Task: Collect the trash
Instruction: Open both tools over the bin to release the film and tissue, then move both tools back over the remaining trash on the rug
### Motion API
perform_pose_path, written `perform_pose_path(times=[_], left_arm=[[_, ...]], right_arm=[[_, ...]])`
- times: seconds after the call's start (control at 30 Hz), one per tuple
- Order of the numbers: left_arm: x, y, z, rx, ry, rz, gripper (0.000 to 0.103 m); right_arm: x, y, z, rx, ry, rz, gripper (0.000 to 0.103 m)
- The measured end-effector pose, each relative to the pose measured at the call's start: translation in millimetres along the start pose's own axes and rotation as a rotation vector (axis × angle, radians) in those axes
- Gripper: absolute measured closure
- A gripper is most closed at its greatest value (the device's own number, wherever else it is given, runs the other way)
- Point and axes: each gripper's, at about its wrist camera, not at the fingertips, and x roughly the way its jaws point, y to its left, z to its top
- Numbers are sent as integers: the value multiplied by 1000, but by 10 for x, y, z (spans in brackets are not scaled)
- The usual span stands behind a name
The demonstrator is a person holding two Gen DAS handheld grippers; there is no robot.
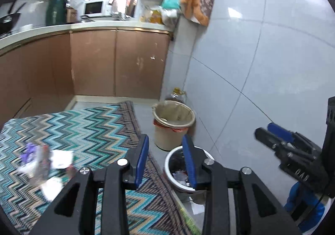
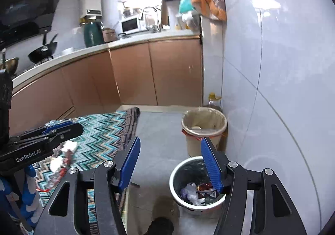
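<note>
Trash (image 1: 45,164) lies in a loose heap on the zigzag rug (image 1: 88,130), at the left of the left wrist view: white paper pieces, a purple scrap and some clear wrapper, a bit blurred. In the right wrist view the same heap sits under and beside the other gripper, with a red scrap among it.

Moving to the middle, the left gripper (image 1: 165,161) has its blue pads apart and nothing is between them. Behind its right pad stands the white bin (image 1: 168,164) on the grey floor just beside the rug edge, and it already holds crumpled paper and wrappers. A little further, near the wall, is the beige bucket (image 1: 173,124) with a liner, and a bottle with yellow cap stands behind it.

At the right, the right gripper (image 2: 169,164) also has its jaws wide apart and empty; through them the white bin shows trash inside.

I judge that one piece was dropped into the white bin and both tools are free, so the step in hand is going back for more. The next move calls for turning to the left, lowering one gripper to the heap on the rug, and closing on a single piece, maybe the white paper, without catching the rug itself
</note>
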Motion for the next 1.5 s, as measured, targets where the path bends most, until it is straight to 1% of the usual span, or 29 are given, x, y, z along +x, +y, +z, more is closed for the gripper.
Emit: perform_pose_path(times=[0.1,0.37,0.47,0.67,0.9,1.1,1.2,1.4,1.5], left_arm=[[-302,175,-79,-18,-22,34,70],[-990,608,-328,-74,-80,83,70],[-1237,779,-418,-91,-102,112,70],[-1744,1163,-584,-126,-160,170,70],[-2144,1655,-772,-137,-175,267,70],[-2216,1998,-890,-170,-169,300,70],[-2156,2158,-942,-178,-154,290,70],[-1871,2435,-1014,-175,-106,256,70],[-1631,2574,-1015,-188,-73,217,70]], right_arm=[[-204,152,41,-18,-26,10,41],[-723,539,67,-57,-81,46,40],[-889,716,63,-75,-98,81,40],[-1111,1051,35,-122,-113,159,40],[-1225,1322,0,-159,-121,229,40],[-1113,1407,18,-173,-111,264,40],[-1029,1428,6,-170,-95,282,40],[-701,1484,11,-170,-52,301,40],[-462,1561,-7,-182,-13,316,40]])
